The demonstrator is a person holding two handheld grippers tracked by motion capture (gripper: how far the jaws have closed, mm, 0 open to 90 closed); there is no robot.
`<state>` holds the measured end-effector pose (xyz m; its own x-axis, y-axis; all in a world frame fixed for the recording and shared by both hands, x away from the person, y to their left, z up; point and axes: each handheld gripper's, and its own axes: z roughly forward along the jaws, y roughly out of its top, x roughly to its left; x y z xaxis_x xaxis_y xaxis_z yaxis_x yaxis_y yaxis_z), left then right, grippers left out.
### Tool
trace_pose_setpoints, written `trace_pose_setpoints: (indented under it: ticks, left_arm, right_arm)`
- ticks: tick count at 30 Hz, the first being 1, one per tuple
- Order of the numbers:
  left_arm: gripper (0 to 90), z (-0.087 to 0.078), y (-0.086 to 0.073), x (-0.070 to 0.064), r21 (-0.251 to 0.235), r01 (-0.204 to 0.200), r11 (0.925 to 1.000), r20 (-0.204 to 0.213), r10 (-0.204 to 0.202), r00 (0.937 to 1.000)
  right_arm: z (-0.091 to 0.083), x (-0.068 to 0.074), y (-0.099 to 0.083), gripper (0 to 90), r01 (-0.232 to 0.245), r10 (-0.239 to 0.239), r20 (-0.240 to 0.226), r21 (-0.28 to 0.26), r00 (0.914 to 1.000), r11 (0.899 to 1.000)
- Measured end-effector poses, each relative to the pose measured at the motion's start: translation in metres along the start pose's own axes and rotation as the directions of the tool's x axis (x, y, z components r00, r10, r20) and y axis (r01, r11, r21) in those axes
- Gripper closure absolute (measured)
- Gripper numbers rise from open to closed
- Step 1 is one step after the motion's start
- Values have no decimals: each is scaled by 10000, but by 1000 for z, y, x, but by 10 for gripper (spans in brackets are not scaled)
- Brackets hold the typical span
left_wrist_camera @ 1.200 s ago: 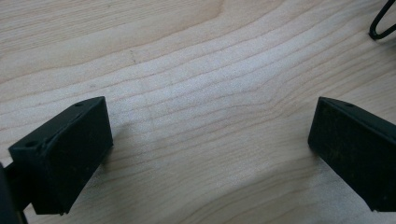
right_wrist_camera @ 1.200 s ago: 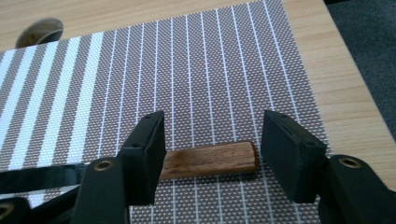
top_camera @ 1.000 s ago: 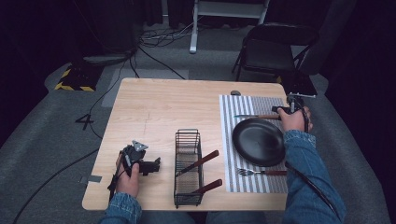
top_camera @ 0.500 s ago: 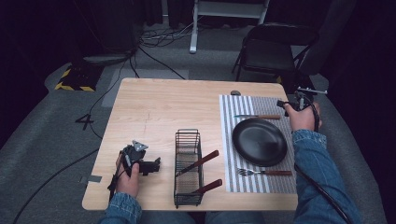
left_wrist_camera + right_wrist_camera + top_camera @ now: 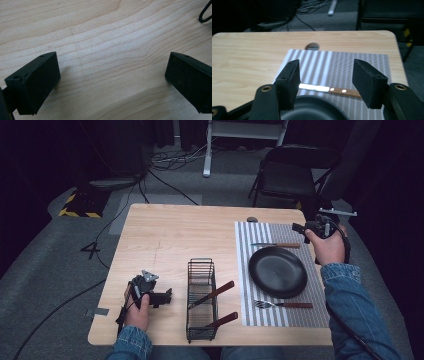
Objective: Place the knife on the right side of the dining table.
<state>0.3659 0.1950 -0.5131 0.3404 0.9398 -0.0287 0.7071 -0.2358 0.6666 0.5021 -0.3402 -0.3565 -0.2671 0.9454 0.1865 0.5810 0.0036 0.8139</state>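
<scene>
A black plate (image 5: 277, 271) lies on a striped placemat (image 5: 245, 270) at the table's right. A wooden-handled knife (image 5: 275, 245) lies beyond the plate, and a fork (image 5: 282, 304) lies in front of it. My right gripper (image 5: 296, 227) is held open above the mat's far right corner, apart from the knife. In the right gripper view the knife (image 5: 327, 89) shows between the open jaws of my right gripper (image 5: 327, 80), with the plate's rim (image 5: 312, 110) below. My left gripper (image 5: 166, 296) rests near the front left, and my left gripper (image 5: 112, 80) stands open over bare wood.
A black wire rack (image 5: 202, 297) stands at the front middle and holds two wooden-handled utensils (image 5: 212, 294). A corner of its wire (image 5: 205, 15) shows in the left gripper view. A small round grommet (image 5: 252, 219) sits by the mat's far edge. A chair (image 5: 295, 175) stands behind the table.
My right hand has drawn back from the knife's handle, up and to the right, past the mat's edge. The knife stays on the mat. The left hand has not moved.
</scene>
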Motion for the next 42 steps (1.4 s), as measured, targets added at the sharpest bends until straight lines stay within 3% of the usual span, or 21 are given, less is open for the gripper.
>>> trace_pose_setpoints:
  ticks: [8,18,22,25,28,29,32,35,36,37,42]
  left_arm:
    - [0,0,0,0,-1,1,10000,0,-1,10000]
    - [0,0,0,0,2,1,10000,5,-1,10000]
    - [0,0,0,0,-10,17,10000,3,-17,10000]
    - [0,1,1,0,1,6,10000,19,-6,10000]
    - [0,1,1,0,27,13,10000,43,-13,10000]
    - [0,1,1,0,26,24,10000,45,-24,10000]
    - [0,2,2,0,6,4,10000,22,-4,10000]
    - [0,2,2,0,4,4,10000,15,-4,10000]
    - [0,2,2,0,4,4,10000,15,-4,10000]
    - [0,2,2,0,4,-10,10000,15,10,10000]
    - [0,2,2,0,-8,3,10000,13,-3,10000]
  right_arm:
    - [-32,21,-9,393,288,-326,-964,-403,9948,9988]
    - [-67,56,-28,392,848,-951,-2001,-598,9751,9946]
    - [-71,66,-36,392,1043,-1134,-2297,-515,9666,9932]
    - [-73,83,-53,392,1274,-1343,-2692,-427,9537,9909]
    - [-73,90,-64,392,1375,-1424,-2811,-371,9490,9898]
    - [-74,98,-76,392,1468,-1496,-3000,-319,9421,9886]
    - [-76,110,-91,392,1613,-1644,-3124,-358,9356,9863]
    - [-76,121,-105,391,1543,-1577,-3483,-375,9240,9873]
    - [-76,121,-105,391,1543,-1577,-3483,-375,9240,9873]
    - [-76,127,-114,391,1563,-1619,-3699,-452,9149,9867]
    - [-74,133,-128,389,1642,-1728,-3891,-555,9048,9849]
